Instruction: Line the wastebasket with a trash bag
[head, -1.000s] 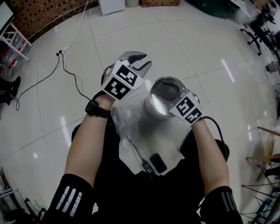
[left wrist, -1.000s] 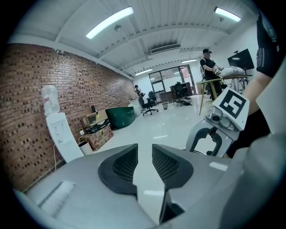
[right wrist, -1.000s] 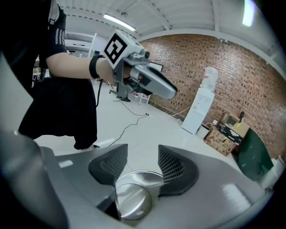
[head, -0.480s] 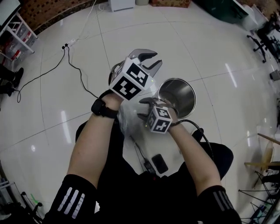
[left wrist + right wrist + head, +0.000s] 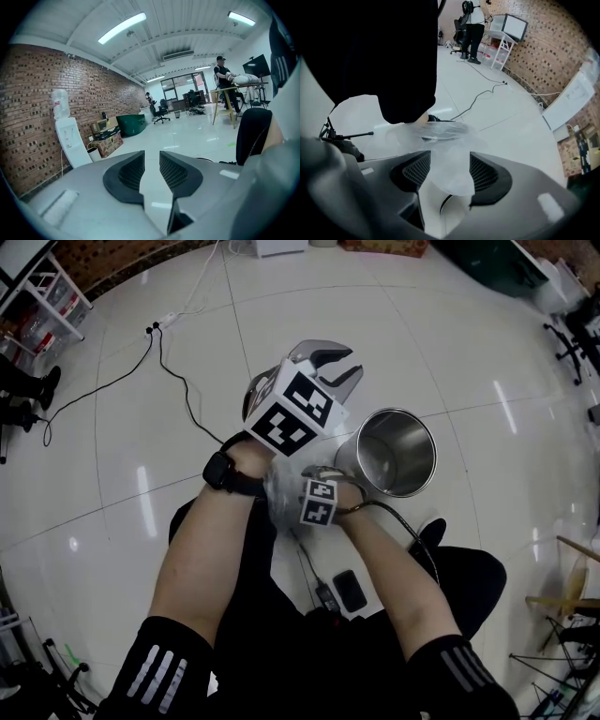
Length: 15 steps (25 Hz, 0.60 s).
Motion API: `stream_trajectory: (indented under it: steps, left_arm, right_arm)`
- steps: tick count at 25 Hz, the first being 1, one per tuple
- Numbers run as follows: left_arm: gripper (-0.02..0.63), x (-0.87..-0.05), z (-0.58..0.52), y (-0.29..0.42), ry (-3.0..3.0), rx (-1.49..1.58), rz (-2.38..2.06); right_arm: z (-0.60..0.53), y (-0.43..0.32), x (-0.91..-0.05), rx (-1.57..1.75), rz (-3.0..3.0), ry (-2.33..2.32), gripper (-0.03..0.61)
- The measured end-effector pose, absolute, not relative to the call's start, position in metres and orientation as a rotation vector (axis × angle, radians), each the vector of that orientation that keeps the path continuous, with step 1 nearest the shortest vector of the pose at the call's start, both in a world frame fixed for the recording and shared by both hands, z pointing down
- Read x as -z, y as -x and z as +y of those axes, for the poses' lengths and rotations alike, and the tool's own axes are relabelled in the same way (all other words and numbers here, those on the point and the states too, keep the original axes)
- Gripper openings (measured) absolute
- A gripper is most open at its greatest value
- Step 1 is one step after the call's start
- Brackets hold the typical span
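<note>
2 jaw states: right gripper just opened wide, bag loose between; left gripper slightly apart, empty. Close right on 1 bag layer, deep in jaws.

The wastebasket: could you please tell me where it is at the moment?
In the head view, the wastebasket stands on the white floor right of centre, immediately right of the right gripper and lower right of the left gripper.
</note>
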<state>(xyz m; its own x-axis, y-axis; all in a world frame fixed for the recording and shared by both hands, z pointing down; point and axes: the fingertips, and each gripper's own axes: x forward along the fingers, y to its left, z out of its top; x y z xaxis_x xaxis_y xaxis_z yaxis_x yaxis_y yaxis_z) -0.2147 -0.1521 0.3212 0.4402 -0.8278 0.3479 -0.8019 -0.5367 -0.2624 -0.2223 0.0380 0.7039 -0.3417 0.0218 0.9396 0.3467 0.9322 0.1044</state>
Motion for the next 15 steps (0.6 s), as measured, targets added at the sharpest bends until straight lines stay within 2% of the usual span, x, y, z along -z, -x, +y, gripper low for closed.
stream_trajectory:
  steps: [2,3,6,8,15]
  left_arm:
    - [0.092,-0.321,-0.151,0.22,2.616,0.68,1.489]
    - [0.092,-0.321,-0.15,0.221,2.618,0.676,1.493]
    - [0.092,-0.32,-0.149,0.224,2.622,0.666,1.502]
    - [0.092,-0.32,-0.148,0.227,2.623,0.664,1.506]
    - [0.092,-0.319,-0.15,0.227,2.63,0.649,1.5]
  right_arm:
    - [0.041,0.219,-0.716,0.325,-1.86,0.285,0.264]
    - [0.042,0.218,-0.72,0.32,-1.846,0.287,0.24]
    - [0.04,0.216,-0.722,0.296,-1.848,0.255,0.081]
    - [0.038,0.219,-0.717,0.276,-1.876,0.228,0.019]
    - [0.015,0.23,-0.661,0.287,-1.985,0.145,0.008]
